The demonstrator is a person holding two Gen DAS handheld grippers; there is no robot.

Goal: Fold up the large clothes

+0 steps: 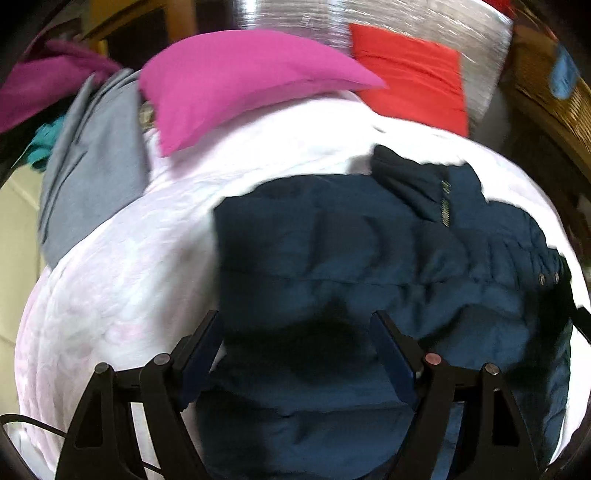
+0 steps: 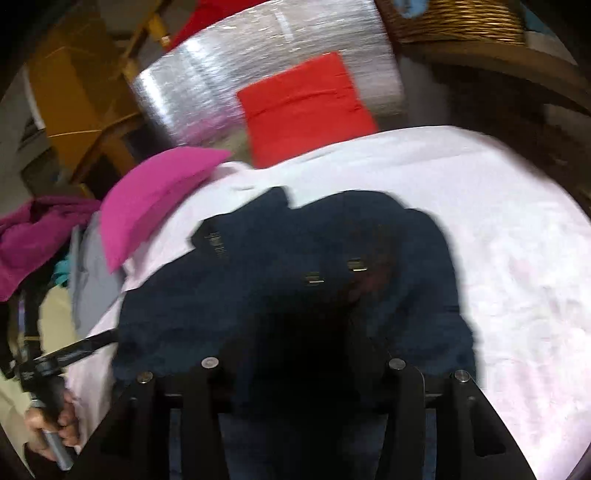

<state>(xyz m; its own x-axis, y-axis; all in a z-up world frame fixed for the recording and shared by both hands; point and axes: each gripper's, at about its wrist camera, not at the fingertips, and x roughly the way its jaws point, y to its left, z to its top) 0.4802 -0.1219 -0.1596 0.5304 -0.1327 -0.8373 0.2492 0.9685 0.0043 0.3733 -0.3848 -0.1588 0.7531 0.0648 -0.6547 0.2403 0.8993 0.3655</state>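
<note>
Here the navy jacket (image 1: 369, 258) lies under the spread left gripper (image 1: 295, 317); right gripper's (image 2: 303, 363) state unclear.

Navy jacket (image 1: 351, 258), pale pink sheet (image 1: 129, 295), magenta pillow (image 1: 229, 81), red cushion (image 1: 410, 74)

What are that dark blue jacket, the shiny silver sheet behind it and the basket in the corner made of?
The jacket looks like quilted synthetic fabric, matte, with puffy stitched panels, a metal zip and snaps; probably padded. The silver sheet looks like foil or metallised plastic: it glints brightly and is finely crinkled. The basket looks like woven wicker or rattan, with tan ribbed strands. Blur leaves all three uncertain.
</note>
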